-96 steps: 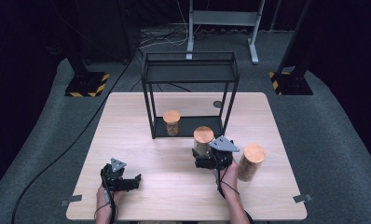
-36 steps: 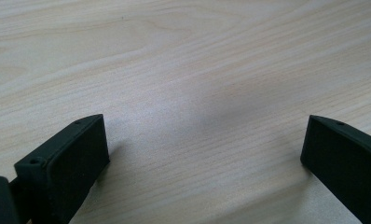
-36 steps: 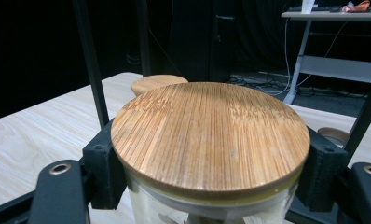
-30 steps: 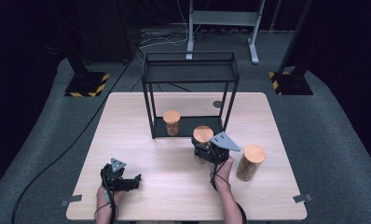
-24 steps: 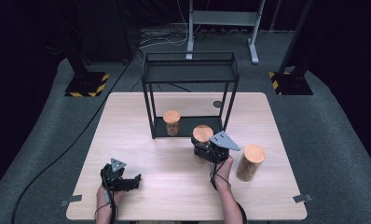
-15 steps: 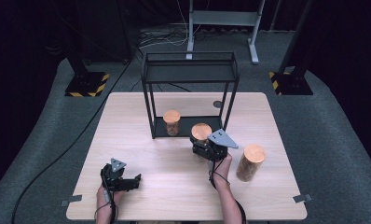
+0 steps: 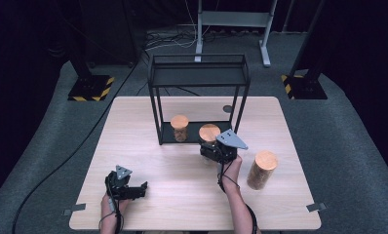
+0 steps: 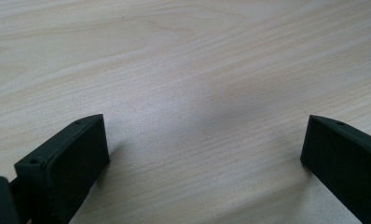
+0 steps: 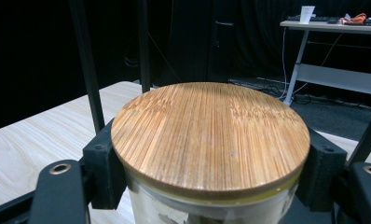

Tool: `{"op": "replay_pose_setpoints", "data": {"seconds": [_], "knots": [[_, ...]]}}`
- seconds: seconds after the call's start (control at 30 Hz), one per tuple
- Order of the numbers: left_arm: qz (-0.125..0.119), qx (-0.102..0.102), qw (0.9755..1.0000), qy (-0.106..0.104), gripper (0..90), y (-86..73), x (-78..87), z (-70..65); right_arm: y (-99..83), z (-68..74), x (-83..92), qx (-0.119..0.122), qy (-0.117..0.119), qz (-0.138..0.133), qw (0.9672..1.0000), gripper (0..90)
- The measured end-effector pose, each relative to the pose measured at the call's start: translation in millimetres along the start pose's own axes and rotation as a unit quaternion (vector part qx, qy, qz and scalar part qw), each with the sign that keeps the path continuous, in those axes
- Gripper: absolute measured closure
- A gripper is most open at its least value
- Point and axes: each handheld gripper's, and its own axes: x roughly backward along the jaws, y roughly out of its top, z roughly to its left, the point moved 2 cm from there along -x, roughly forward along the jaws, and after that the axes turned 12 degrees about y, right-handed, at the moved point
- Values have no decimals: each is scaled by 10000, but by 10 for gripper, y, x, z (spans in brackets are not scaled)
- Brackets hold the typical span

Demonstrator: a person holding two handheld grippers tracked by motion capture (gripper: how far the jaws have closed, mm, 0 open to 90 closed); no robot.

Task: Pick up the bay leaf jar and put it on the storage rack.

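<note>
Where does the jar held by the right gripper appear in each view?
High view: jar sits centre, at the black rack's front edge, in the right gripper.
Left gripper view: not in it.
Right gripper view: jar in the centre, between the jaws.
Shared landmark: the black rack's posts.

Jar [image 9: 207,205] of clear glass, striped bamboo lid [image 9: 210,135] (matt finish); pale wood-grain table [image 8: 183,70]; black metal rack [image 7: 199,73].
</note>
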Motion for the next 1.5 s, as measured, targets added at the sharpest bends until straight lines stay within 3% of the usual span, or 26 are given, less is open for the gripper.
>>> {"op": "replay_pose_setpoints", "data": {"seconds": [1.5], "knots": [[1,11,10000,9,0,0,0,1,282,-109,-418,178,-44,175,9997,251]]}}
